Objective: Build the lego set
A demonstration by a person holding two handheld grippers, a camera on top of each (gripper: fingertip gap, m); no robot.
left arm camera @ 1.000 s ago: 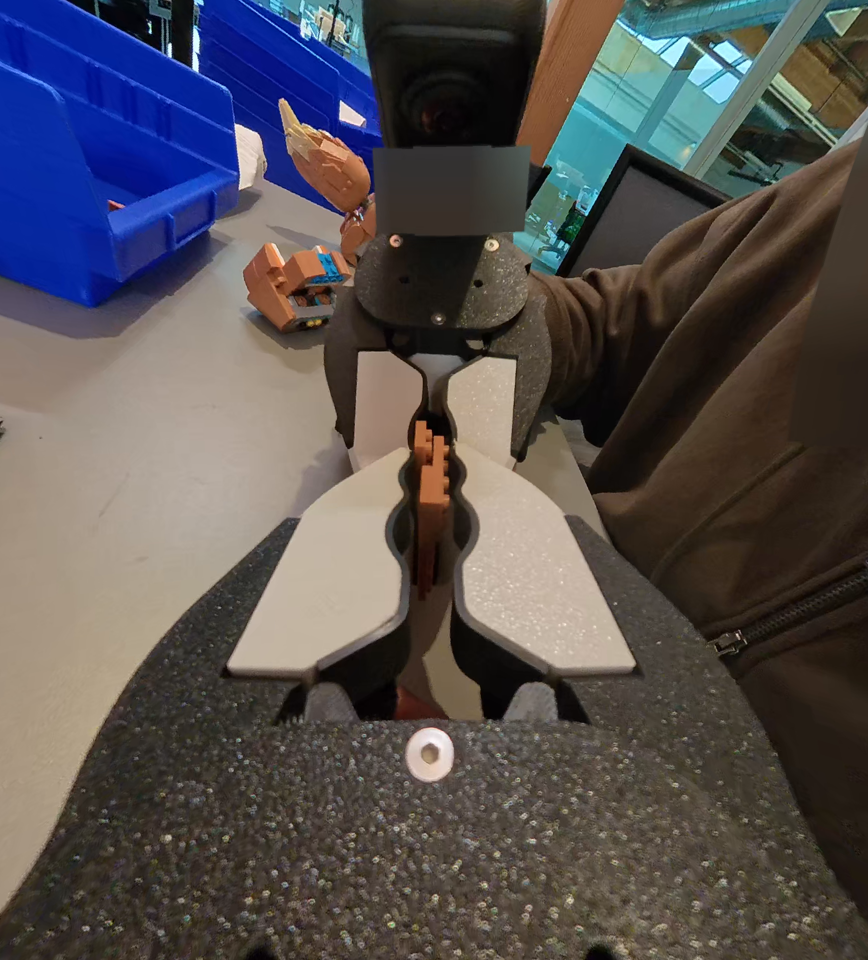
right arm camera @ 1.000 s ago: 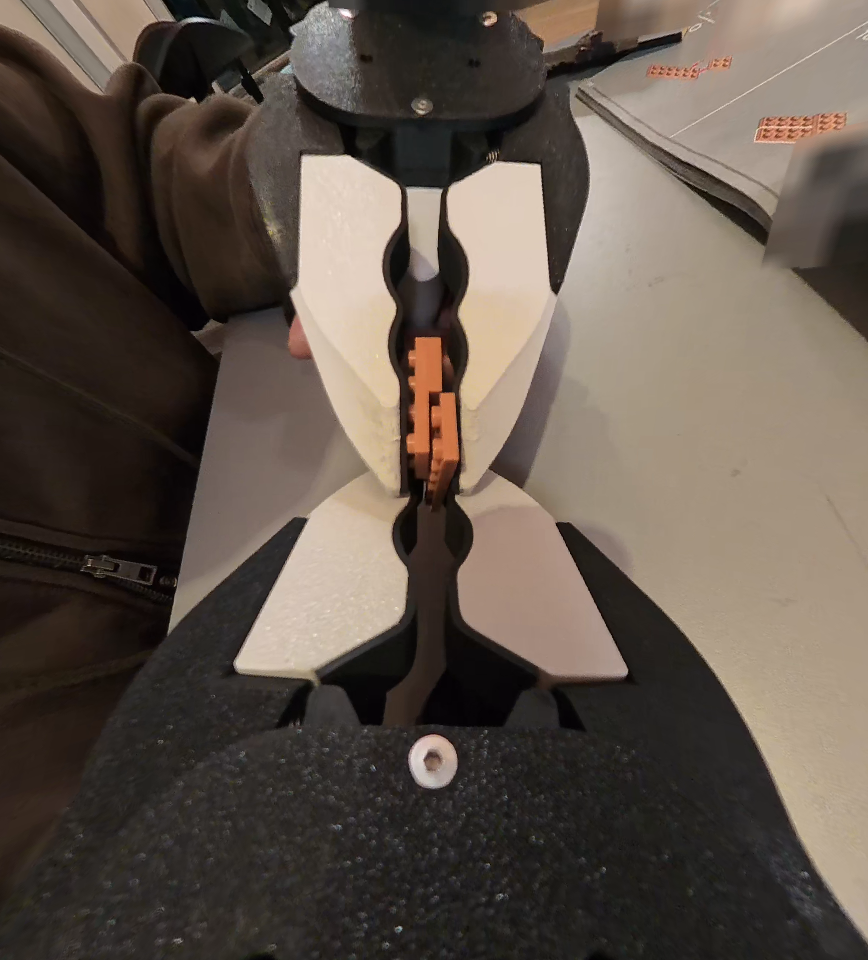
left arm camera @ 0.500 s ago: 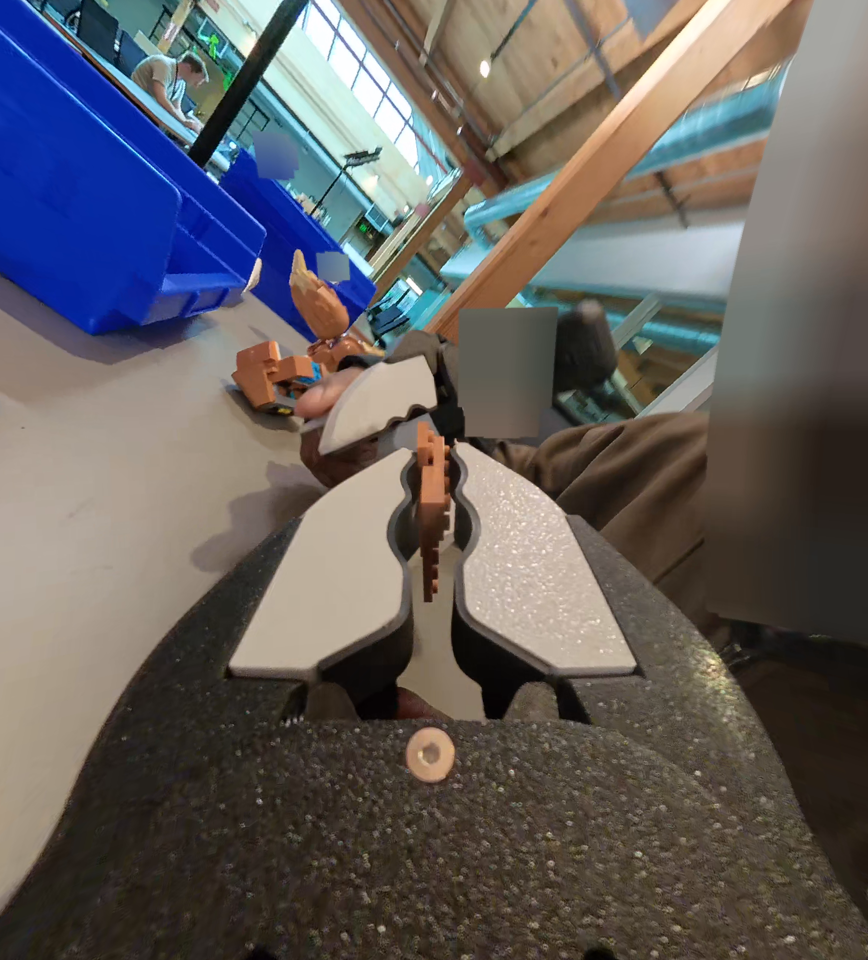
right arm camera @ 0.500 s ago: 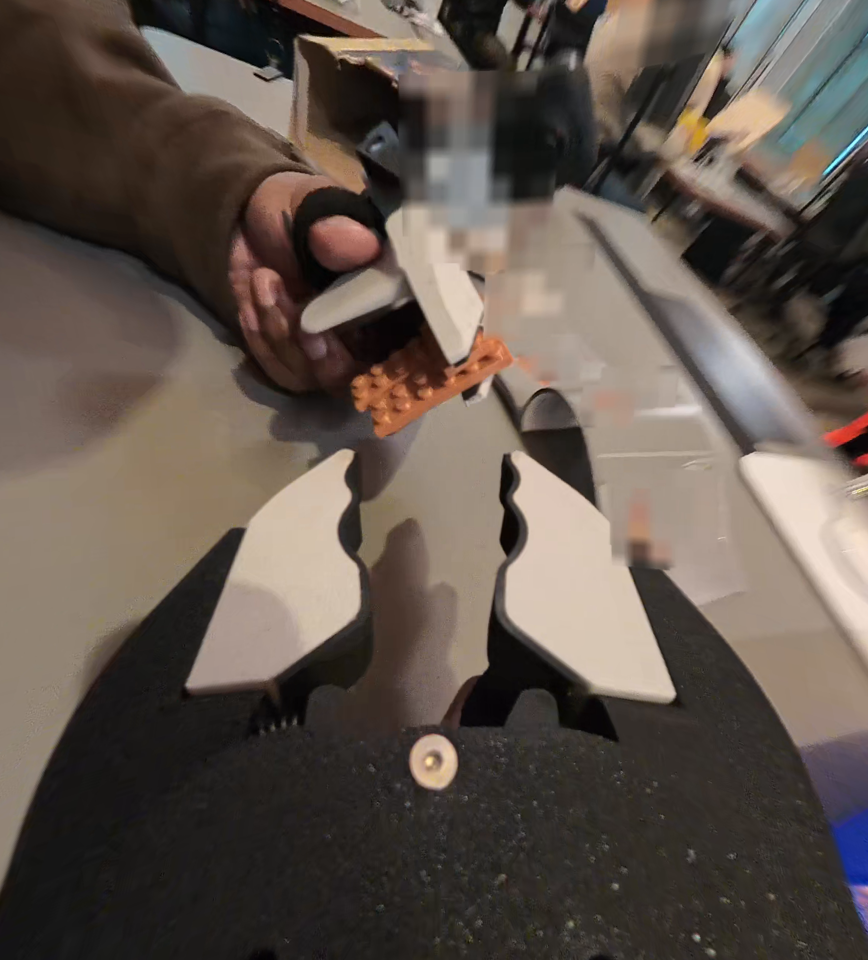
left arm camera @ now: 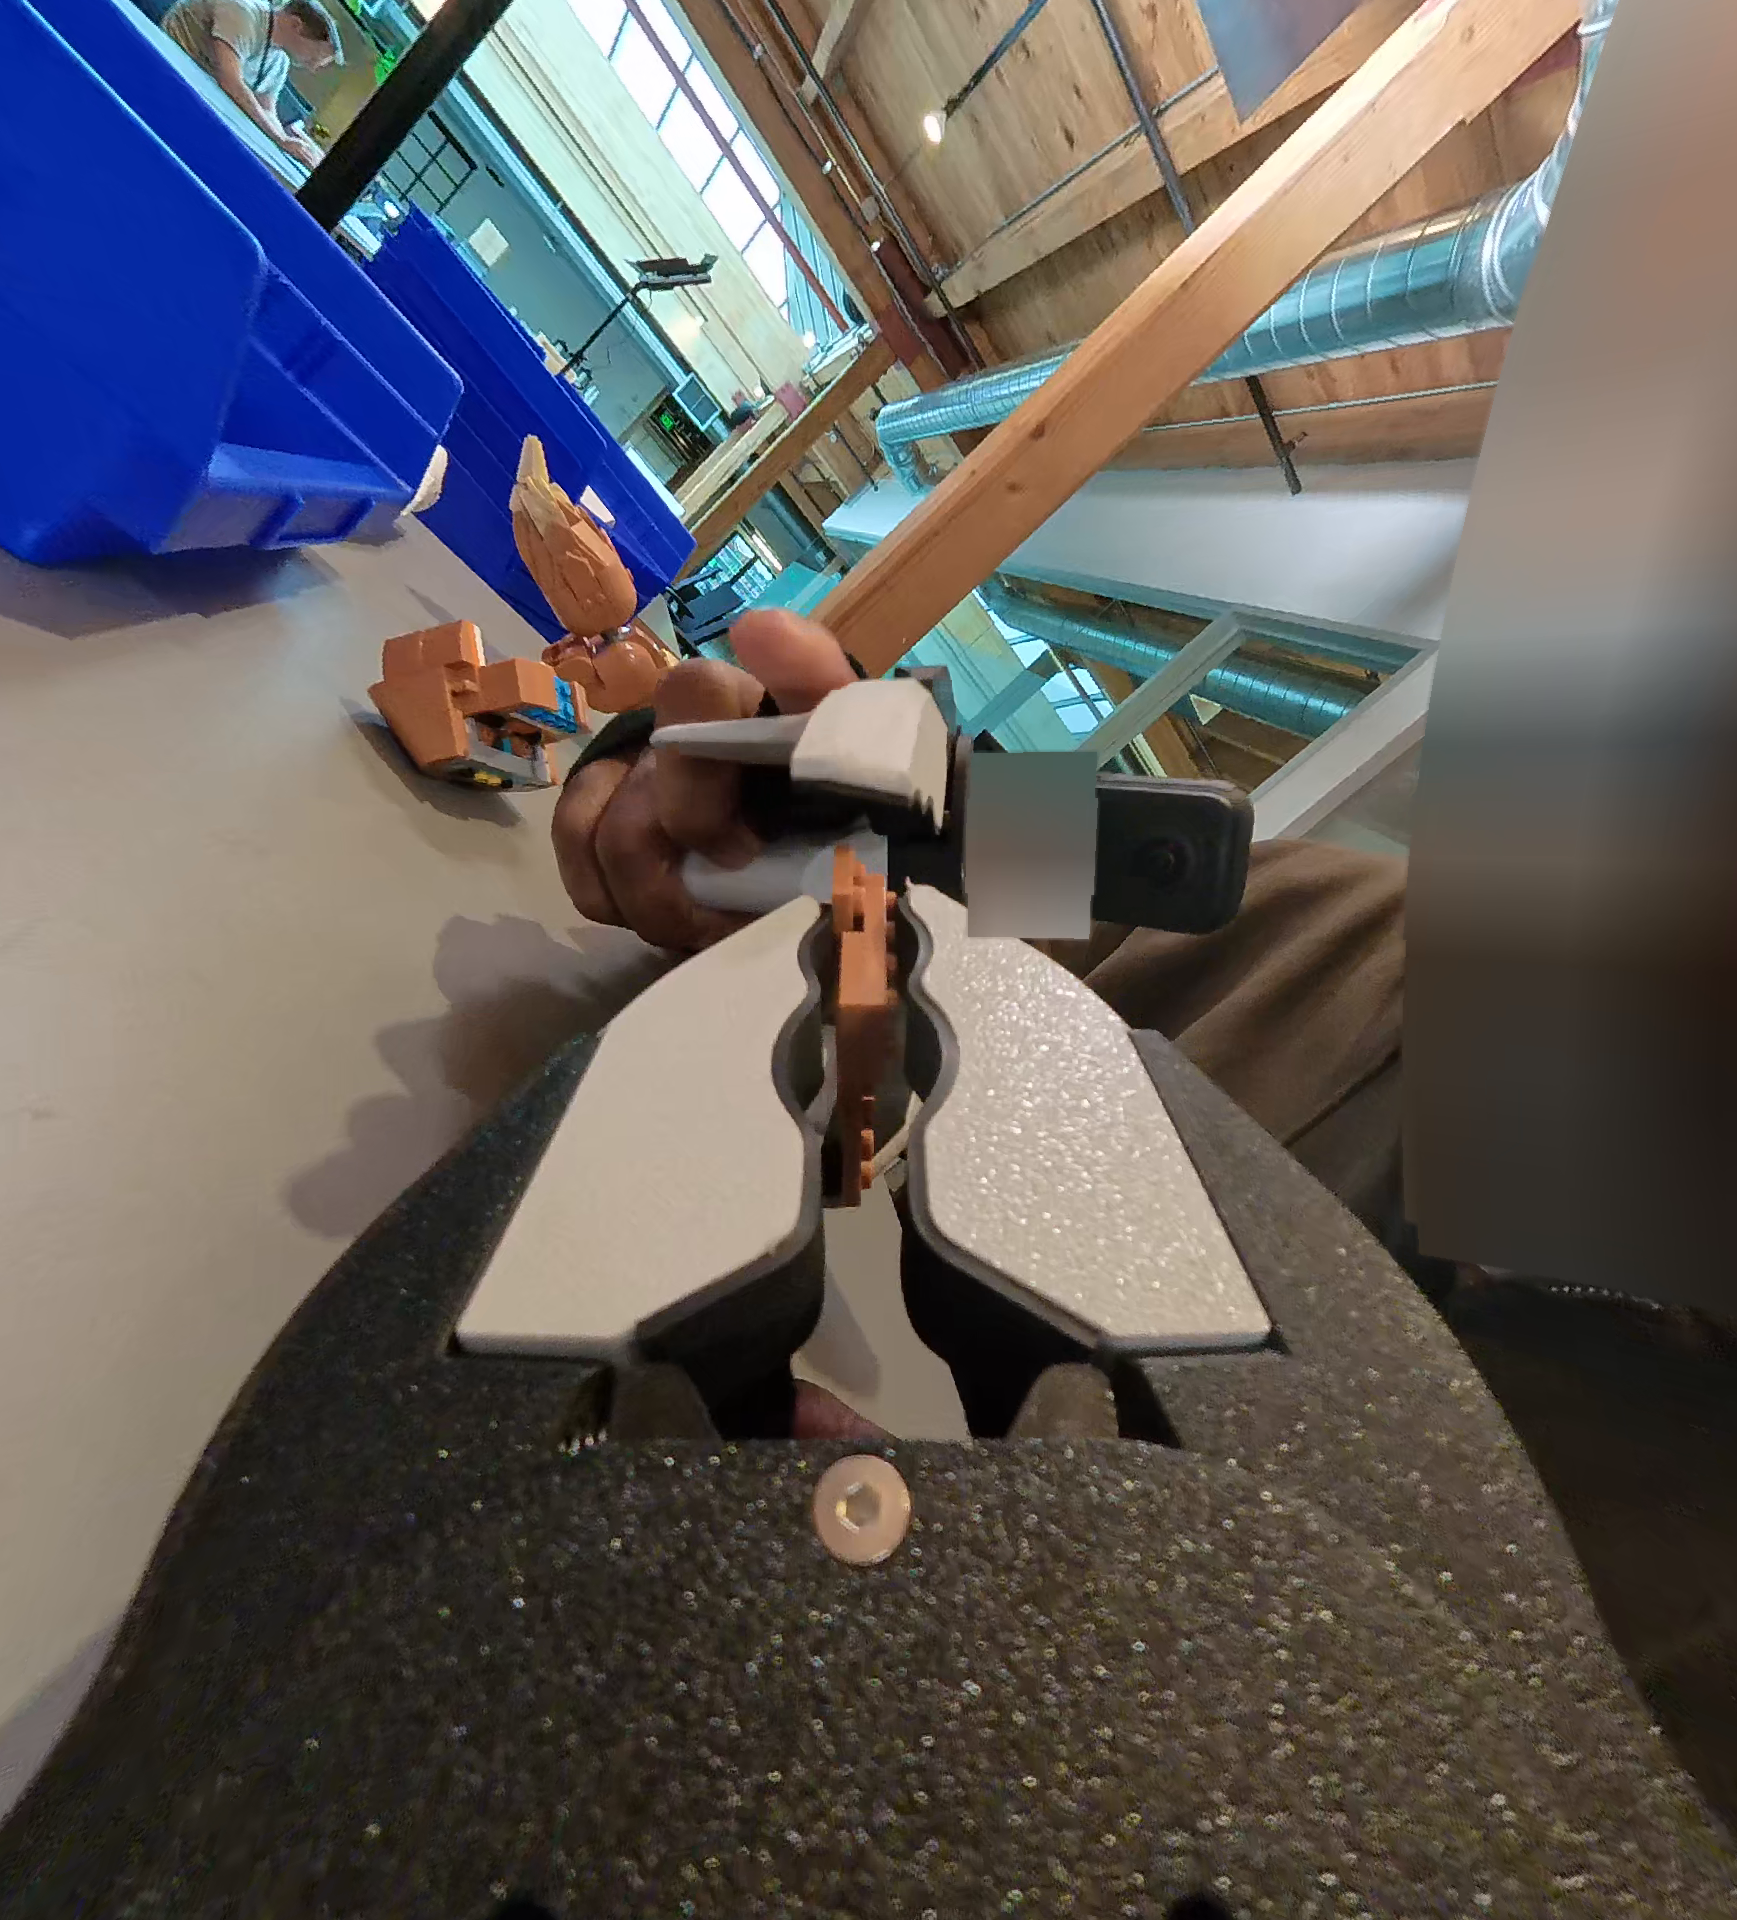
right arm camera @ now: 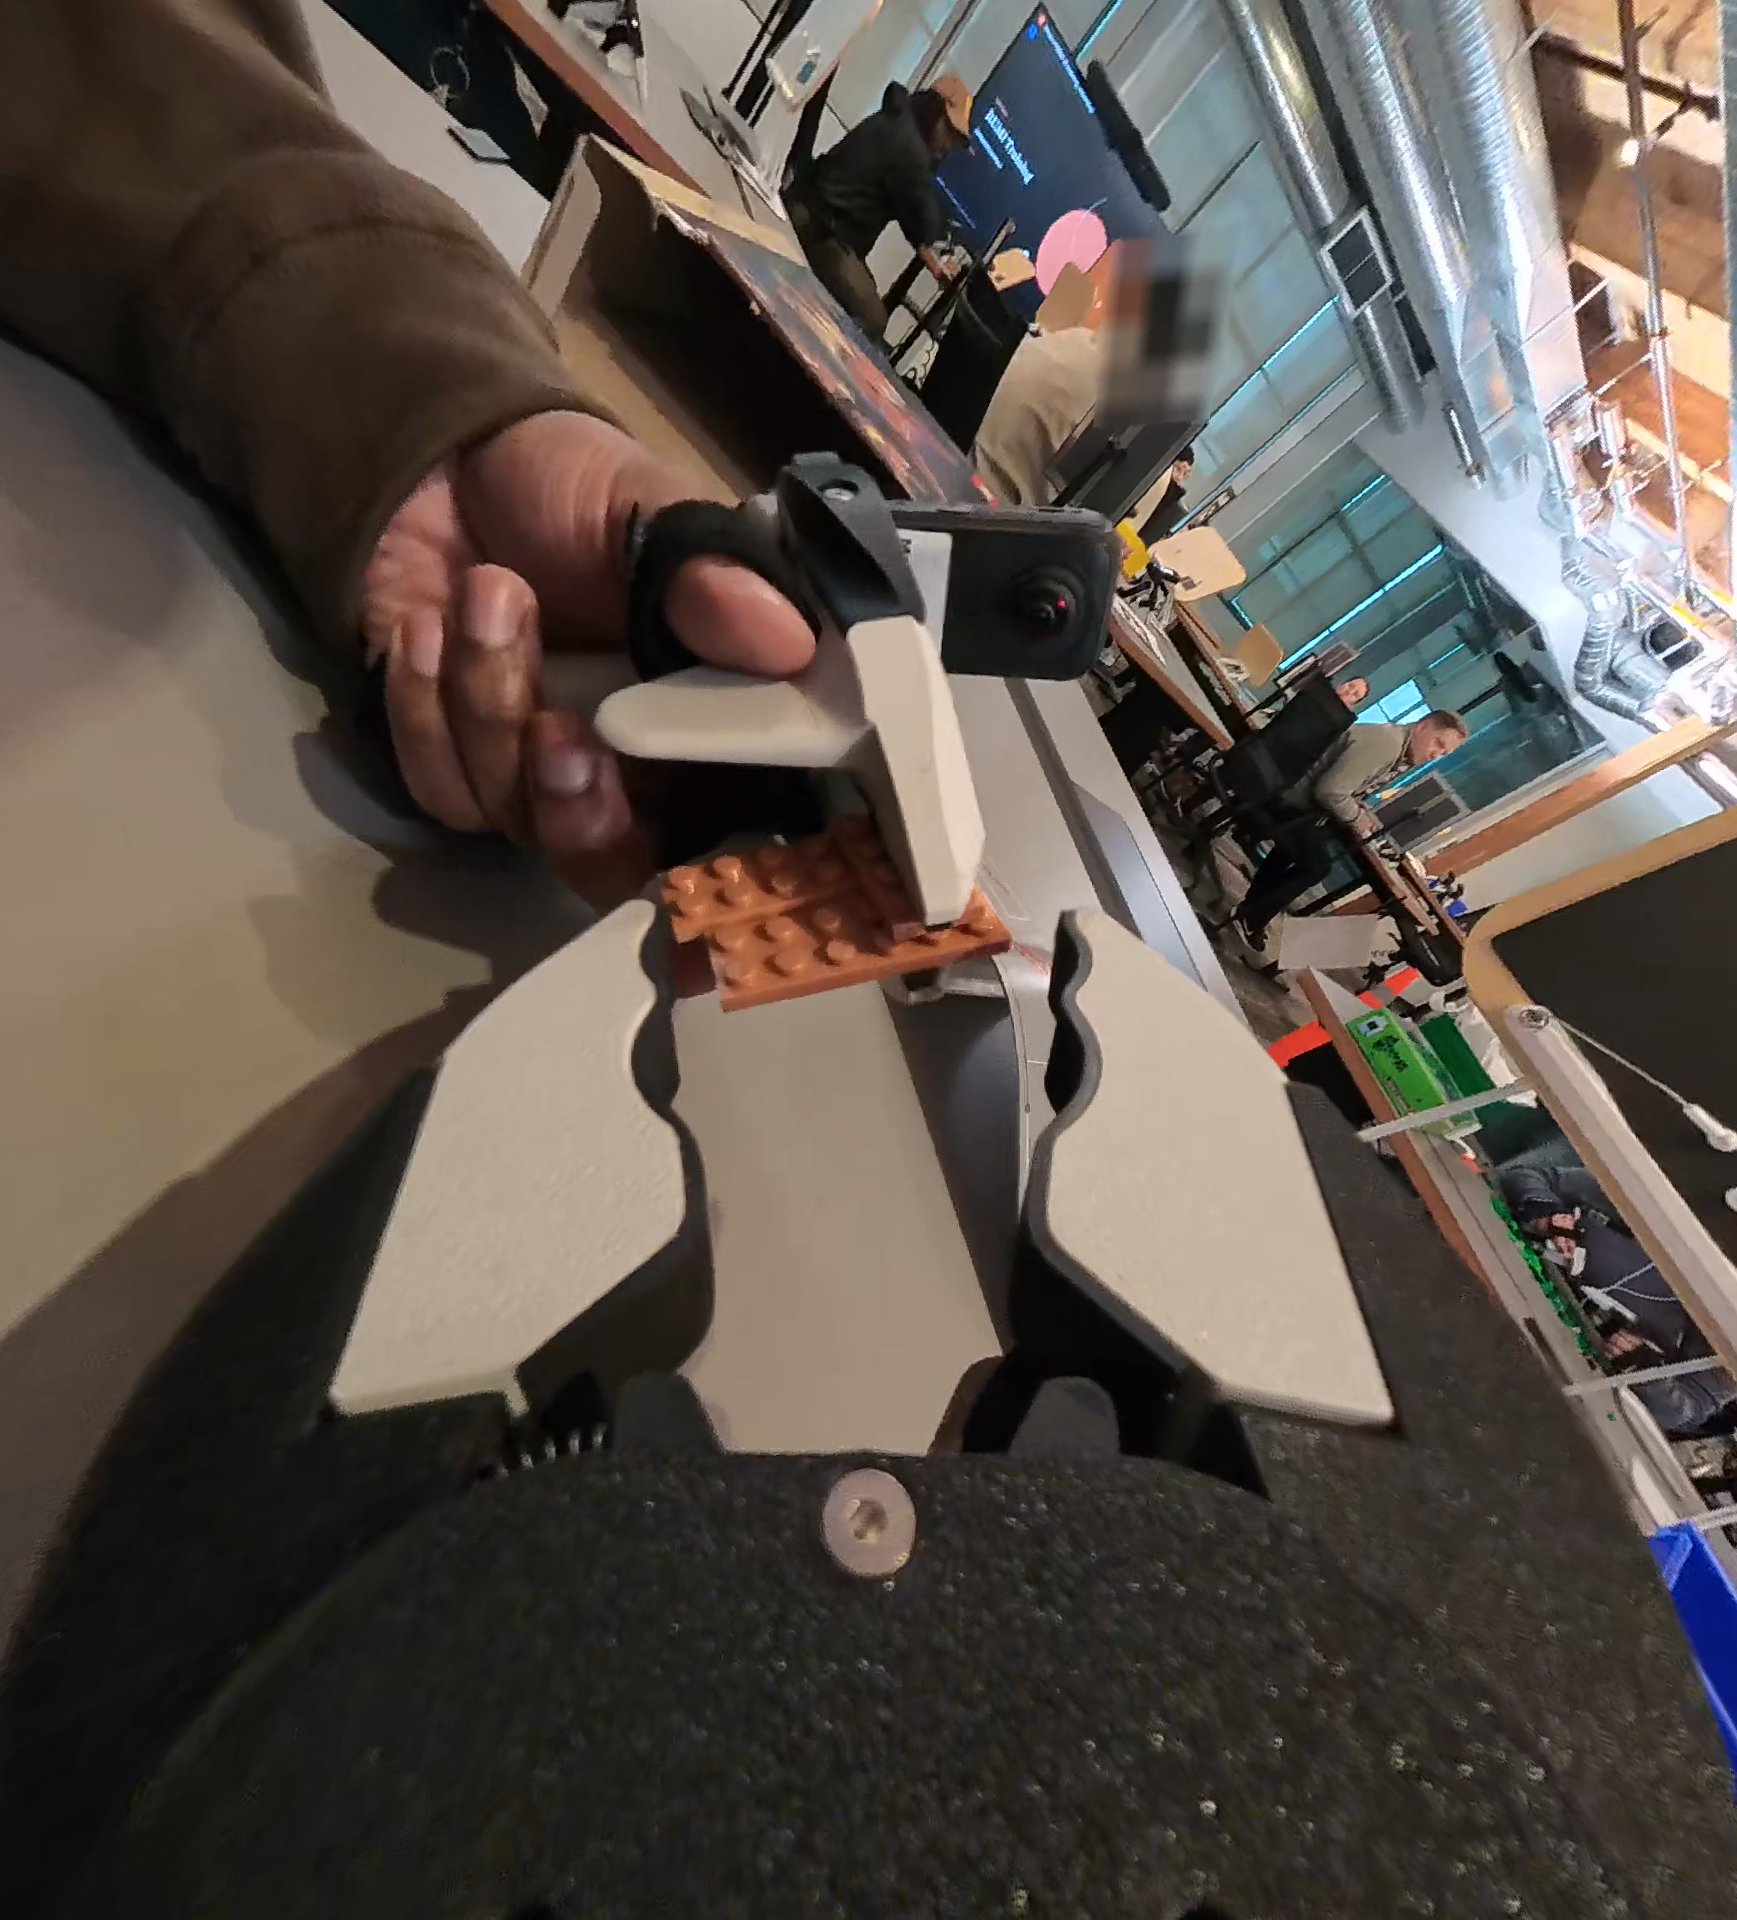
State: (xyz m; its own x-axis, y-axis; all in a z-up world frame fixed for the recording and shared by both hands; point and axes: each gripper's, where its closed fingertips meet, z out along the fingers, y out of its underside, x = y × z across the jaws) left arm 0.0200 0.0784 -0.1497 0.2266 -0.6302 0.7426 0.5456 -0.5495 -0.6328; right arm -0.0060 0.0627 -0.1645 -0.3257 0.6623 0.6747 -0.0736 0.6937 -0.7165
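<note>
Left to right in the left wrist view: blue bins [left arm camera: 168, 343] at the back-left edge of the grey table [left arm camera: 116, 935], then a part-built brown lego figure [left arm camera: 573, 566] w/ a loose brown-and-blue sub-assembly [left arm camera: 474, 707] lying just beside it, both well apart from the work.

Centre: left gripper [left arm camera: 859, 997] is clamped on the orange plate assembly [left arm camera: 862, 1023], held edge-on, so from this cam only the thin stepped edge shows. Plates are up off the table, not resting on it.

From the right wrist view the same orange plate assembly [right arm camera: 828, 920] shows its studded face, long axis running roughly left-right across the frame, one end pinched by the left gripper's fingers [right arm camera: 921, 790]. Right gripper [right arm camera: 859, 966] has its jaws spread wide, nothing between them; the plates sit just ahead of the tips, nearer its left finger, close to touching.

Key relation: the free end of the plates points toward the right gripper's gap, so the right one is the one placed to take or press next, prob. by coming straight fwd. Risk, as I judge it: the grip is only at one end, so a push could lever the plates.
</note>
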